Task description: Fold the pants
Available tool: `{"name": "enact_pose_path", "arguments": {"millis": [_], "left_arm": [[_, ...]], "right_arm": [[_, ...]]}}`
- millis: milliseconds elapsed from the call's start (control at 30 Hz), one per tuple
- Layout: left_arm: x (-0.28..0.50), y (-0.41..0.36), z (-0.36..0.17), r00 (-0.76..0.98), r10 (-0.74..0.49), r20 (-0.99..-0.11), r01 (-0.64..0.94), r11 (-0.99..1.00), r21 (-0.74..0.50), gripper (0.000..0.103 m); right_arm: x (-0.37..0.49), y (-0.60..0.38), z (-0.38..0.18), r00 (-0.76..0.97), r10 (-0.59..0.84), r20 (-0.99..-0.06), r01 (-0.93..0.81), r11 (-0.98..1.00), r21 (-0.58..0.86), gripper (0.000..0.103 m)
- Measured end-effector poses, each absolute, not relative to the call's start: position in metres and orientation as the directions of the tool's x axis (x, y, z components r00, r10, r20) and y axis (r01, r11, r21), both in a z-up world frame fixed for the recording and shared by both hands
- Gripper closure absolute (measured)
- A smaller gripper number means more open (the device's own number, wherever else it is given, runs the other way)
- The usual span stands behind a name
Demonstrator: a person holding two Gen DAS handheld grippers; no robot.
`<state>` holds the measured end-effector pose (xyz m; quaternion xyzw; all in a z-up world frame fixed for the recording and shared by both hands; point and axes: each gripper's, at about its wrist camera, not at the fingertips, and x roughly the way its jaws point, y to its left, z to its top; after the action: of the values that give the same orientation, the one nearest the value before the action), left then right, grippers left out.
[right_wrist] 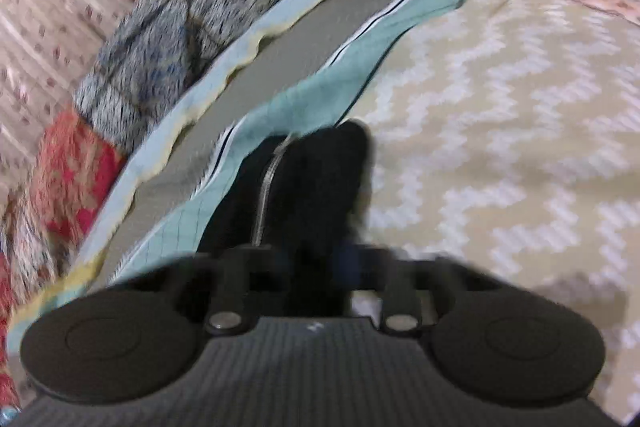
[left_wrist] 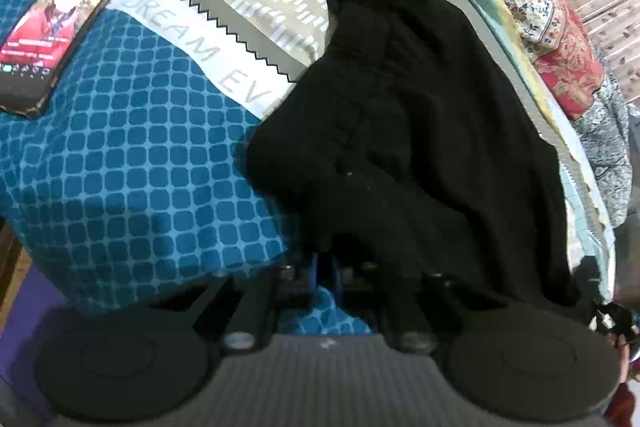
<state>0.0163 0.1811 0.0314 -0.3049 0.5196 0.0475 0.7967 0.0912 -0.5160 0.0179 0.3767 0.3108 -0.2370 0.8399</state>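
Black pants point(left_wrist: 420, 131) are lying bunched on a patterned bed, gripped at both ends.

The pants are a soft, matte, fleece-like black, heaped in thick rounded folds, with a stitched seam running down the mound; in the right wrist view a silver zipper point(right_wrist: 266, 187) is showing along a narrow strip of them. The left gripper point(left_wrist: 326, 267) is holding its jaws together on the near edge of the fabric, and the right gripper point(right_wrist: 308, 259) is likewise clamping the cloth, which is rising straight out of its closed jaws. The bedspread point(left_wrist: 120, 155) beneath is showing blue rounded squares, a beige zigzag panel and teal borders. A phone point(left_wrist: 56, 35) with a lit screen is resting on the blue part, well apart from the pants.
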Motion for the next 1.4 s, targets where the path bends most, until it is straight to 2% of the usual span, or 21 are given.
{"name": "enact_pose_path", "arguments": {"millis": [67,233,333,433,533,633,667,700,767,833,900,967,1033,1100,1167,1200,1300,1400], "left_arm": [[0.016,0.183,0.039,0.470,-0.241,-0.849,-0.386,0.809,-0.443,0.096],[0.005,0.197,0.070,0.539,-0.273,-0.796,-0.331,0.801,-0.499,0.097],[-0.007,0.200,0.077,0.545,-0.286,-0.788,-0.306,0.807,-0.504,0.097],[-0.020,0.204,0.072,0.527,-0.289,-0.799,-0.312,0.809,-0.498,0.097],[-0.032,0.208,0.059,0.498,-0.284,-0.820,-0.337,0.808,-0.484,0.097],[-0.038,0.206,0.047,0.447,-0.248,-0.859,-0.361,0.829,-0.427,0.096],[-0.040,0.206,0.045,0.428,-0.241,-0.871,-0.367,0.834,-0.411,0.096],[-0.043,0.209,0.045,0.427,-0.263,-0.865,-0.358,0.829,-0.429,0.093],[-0.051,0.224,0.055,0.481,-0.282,-0.830,-0.348,0.808,-0.476,0.092],[-0.055,0.243,0.069,0.546,-0.234,-0.805,-0.357,0.804,-0.476,0.086],[-0.047,0.261,0.080,0.589,-0.191,-0.785,-0.370,0.801,-0.471,0.080],[-0.021,0.270,0.091,0.615,-0.155,-0.773,-0.359,0.818,-0.450,0.075],[0.010,0.269,0.101,0.651,-0.130,-0.748,-0.321,0.846,-0.426,0.054],[0.045,0.261,0.106,0.688,-0.108,-0.718,-0.279,0.873,-0.399,0.028],[0.082,0.251,0.103,0.710,-0.110,-0.696,-0.236,0.894,-0.382,0.015],[0.102,0.246,0.099,0.712,-0.115,-0.692,-0.222,0.899,-0.378,0.012],[0.155,0.232,0.079,0.693,-0.109,-0.713,-0.236,0.900,-0.366,0.011],[0.182,0.232,0.055,0.667,-0.144,-0.731,-0.289,0.854,-0.432,0.011]], "right_arm": [[0.091,-0.513,0.033,0.702,-0.229,-0.674,0.641,0.615,0.459,0.097],[0.033,-0.526,0.100,0.818,-0.317,-0.480,0.563,0.611,0.556,0.097],[-0.016,-0.533,0.124,0.831,-0.342,-0.440,0.552,0.612,0.567,0.097],[-0.063,-0.532,0.118,0.807,-0.354,-0.473,0.586,0.584,0.562,0.097],[-0.098,-0.523,0.090,0.743,-0.357,-0.566,0.658,0.545,0.520,0.096],[-0.111,-0.516,0.061,0.658,-0.321,-0.681,0.727,0.508,0.462,0.081],[-0.114,-0.514,0.055,0.618,-0.300,-0.726,0.754,0.488,0.440,0.067],[-0.119,-0.510,0.050,0.603,-0.290,-0.743,0.767,0.468,0.440,0.066],[-0.136,-0.499,0.054,0.609,-0.325,-0.724,0.774,0.444,0.452,0.068],[-0.144,-0.487,0.070,0.617,-0.384,-0.687,0.776,0.443,0.449,0.073],[-0.135,-0.474,0.098,0.672,-0.399,-0.624,0.724,0.528,0.443,0.073],[-0.102,-0.454,0.132,0.747,-0.327,-0.578,0.616,0.668,0.418,0.073],[-0.061,-0.428,0.160,0.811,-0.219,-0.543,0.481,0.778,0.404,0.073],[-0.010,-0.387,0.186,0.855,-0.066,-0.514,0.297,0.876,0.381,0.071],[0.044,-0.343,0.201,0.858,0.088,-0.507,0.108,0.933,0.344,0.069],[0.076,-0.313,0.205,0.845,0.165,-0.509,0.007,0.948,0.318,0.066],[0.162,-0.244,0.192,0.763,0.331,-0.556,-0.188,0.936,0.299,0.065],[0.247,-0.168,0.155,0.657,0.397,-0.641,-0.296,0.918,0.266,0.058]]}}
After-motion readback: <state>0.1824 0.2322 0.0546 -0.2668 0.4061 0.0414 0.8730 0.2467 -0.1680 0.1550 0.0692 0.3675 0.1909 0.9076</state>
